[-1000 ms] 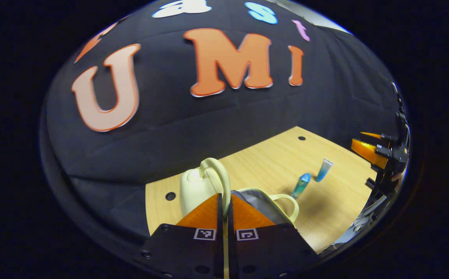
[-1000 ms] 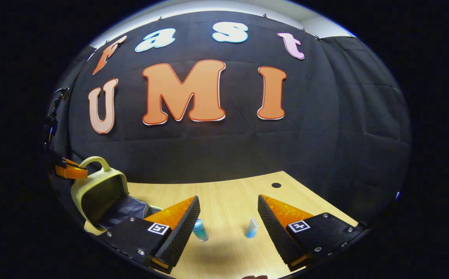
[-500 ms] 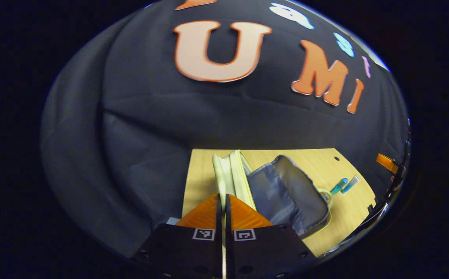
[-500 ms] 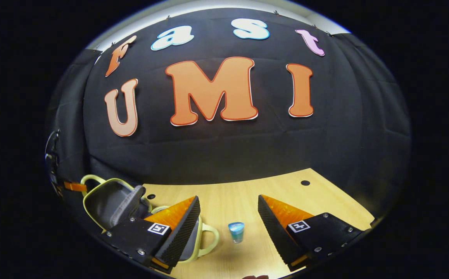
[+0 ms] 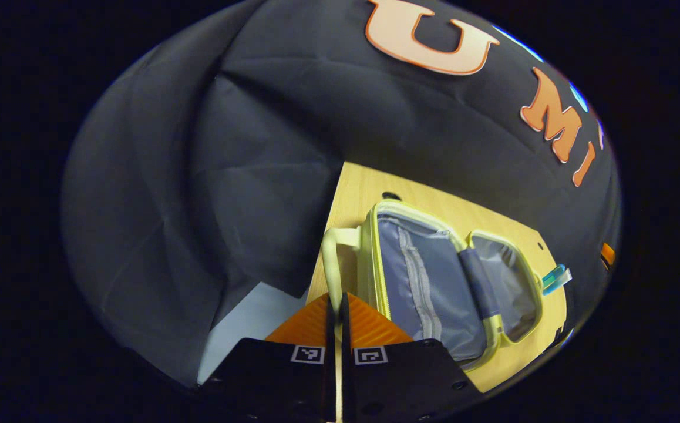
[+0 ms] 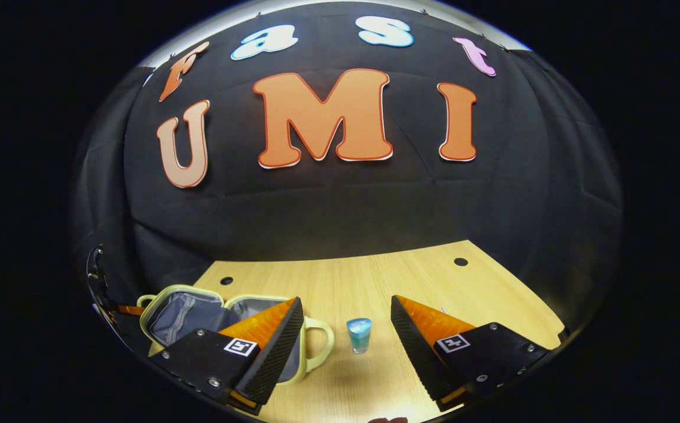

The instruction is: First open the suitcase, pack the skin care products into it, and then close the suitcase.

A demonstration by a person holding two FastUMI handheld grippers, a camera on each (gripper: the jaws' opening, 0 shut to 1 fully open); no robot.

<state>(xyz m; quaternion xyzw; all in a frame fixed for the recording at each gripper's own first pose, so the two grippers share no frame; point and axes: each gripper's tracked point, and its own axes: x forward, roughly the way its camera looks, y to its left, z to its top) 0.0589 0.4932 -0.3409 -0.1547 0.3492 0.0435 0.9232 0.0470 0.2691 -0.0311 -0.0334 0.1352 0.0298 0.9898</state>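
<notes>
Pale-yellow suitcase (image 5: 434, 282) now lies flat & fully open on the wooden table (image 6: 375, 276), grey lining up in both halves; a sec ago its lid half was still upright, then tipping over. So step 1 (opening) looks done. Left gripper (image 5: 336, 305) has swung down w/ the lid; fingers pressed together on the case's handle (image 5: 331, 264), a thin strip of which shows between them. Letting go seems the next thing for that hand.

Right gripper (image 6: 346, 329) has fingers spread wide, hovering low over the table w/ a blue bottle (image 6: 359, 335) lying between them but not touched, just right of the case's other handle. Over the last sec it shifted to line up on that bottle. In the left gripper view, two tubes (image 5: 554, 277) sit just past the case's far edge. Packing not started; nothing inside yet.
</notes>
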